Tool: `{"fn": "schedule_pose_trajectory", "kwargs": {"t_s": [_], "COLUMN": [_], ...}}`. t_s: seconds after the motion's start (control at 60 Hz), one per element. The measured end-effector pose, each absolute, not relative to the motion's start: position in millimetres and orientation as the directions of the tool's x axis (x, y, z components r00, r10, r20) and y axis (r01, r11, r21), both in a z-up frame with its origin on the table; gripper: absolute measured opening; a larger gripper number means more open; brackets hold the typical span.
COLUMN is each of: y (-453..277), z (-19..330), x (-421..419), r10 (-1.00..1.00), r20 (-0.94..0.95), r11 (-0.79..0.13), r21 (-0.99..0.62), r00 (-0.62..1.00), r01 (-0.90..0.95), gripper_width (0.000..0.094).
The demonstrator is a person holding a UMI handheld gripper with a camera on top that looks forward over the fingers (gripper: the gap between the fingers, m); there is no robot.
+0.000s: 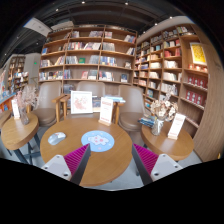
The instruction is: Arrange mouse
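A round wooden table (100,160) stands just ahead of my fingers. A round blue mouse pad (99,139) with a pale pattern lies at its middle, beyond the fingertips. A small pale grey mouse (57,138) lies on the table to the left of the pad, apart from it. My gripper (104,168) is open and empty. Its pink pads (147,158) stand wide apart over the table's near edge, with nothing between them.
A smaller round table (168,142) at the right bears a flower vase (160,110) and a white sign (177,125). Another table (16,128) stands at the left. A desk with display cards (81,101) stands behind, and bookshelves (90,55) line the walls.
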State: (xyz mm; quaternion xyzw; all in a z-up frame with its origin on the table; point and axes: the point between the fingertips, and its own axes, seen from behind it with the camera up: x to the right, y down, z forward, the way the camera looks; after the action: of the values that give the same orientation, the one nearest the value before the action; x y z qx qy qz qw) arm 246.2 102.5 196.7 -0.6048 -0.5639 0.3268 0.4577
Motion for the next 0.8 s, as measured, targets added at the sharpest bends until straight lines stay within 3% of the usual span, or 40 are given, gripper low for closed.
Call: {"fn": "schedule_pose_trajectory", "kwargs": {"t_s": [0.25, 0.8], "y": [45, -103], "z": [149, 102], "x": [247, 208], "r10": [0.988, 0.998], "r20": [0.122, 0.059], "r11": [0.068, 0.061], "r21": [-0.896, -0.897], "r00": [0.095, -0.019], "r01": [0.438, 0.437], "gripper_width": [0.0854, 0.0853]}}
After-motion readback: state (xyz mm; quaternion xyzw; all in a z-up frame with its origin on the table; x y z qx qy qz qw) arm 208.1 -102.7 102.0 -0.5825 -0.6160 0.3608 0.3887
